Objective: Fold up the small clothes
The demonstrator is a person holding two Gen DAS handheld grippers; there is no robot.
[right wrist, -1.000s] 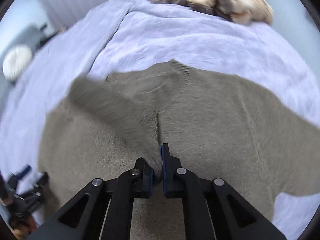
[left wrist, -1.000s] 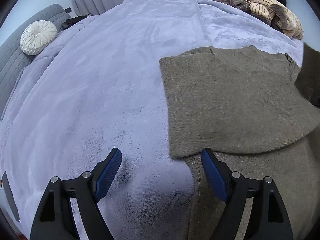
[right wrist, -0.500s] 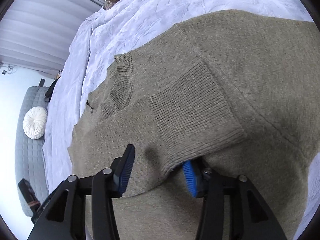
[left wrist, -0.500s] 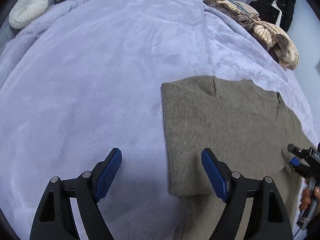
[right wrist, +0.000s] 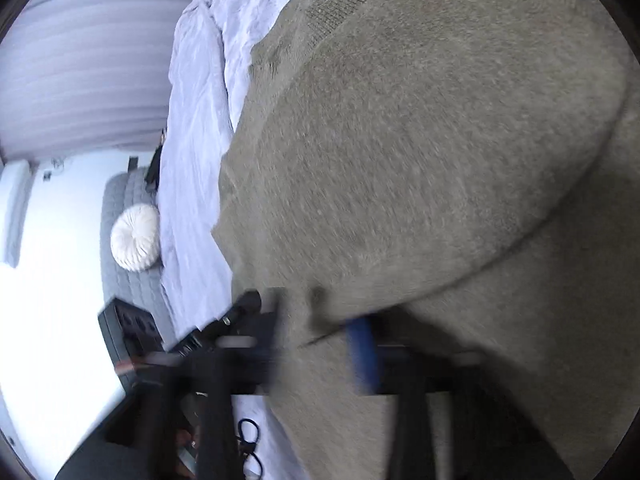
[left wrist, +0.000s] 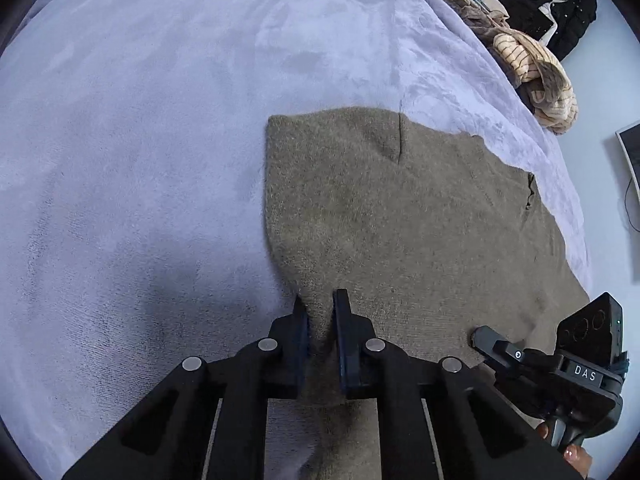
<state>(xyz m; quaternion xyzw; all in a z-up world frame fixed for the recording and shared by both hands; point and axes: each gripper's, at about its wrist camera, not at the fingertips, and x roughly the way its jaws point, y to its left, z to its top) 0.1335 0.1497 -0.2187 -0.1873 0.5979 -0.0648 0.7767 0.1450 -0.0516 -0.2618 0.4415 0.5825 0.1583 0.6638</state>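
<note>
The right wrist view is smeared by motion: the right gripper (right wrist: 320, 332) shows only as dark streaks and one blue pad (right wrist: 362, 344), so its jaw gap cannot be read. The olive sweater (right wrist: 420, 160) runs off that frame's top, right and bottom edges. The pile of clothes (left wrist: 532, 64) is too jumbled to sort.

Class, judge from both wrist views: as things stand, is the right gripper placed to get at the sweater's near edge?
Probably yes. The right gripper is low against the sweater, its fingers spread with fabric between them and nothing else in between. Blur hides whether it grips; the left gripper already pinches the sweater.
</note>
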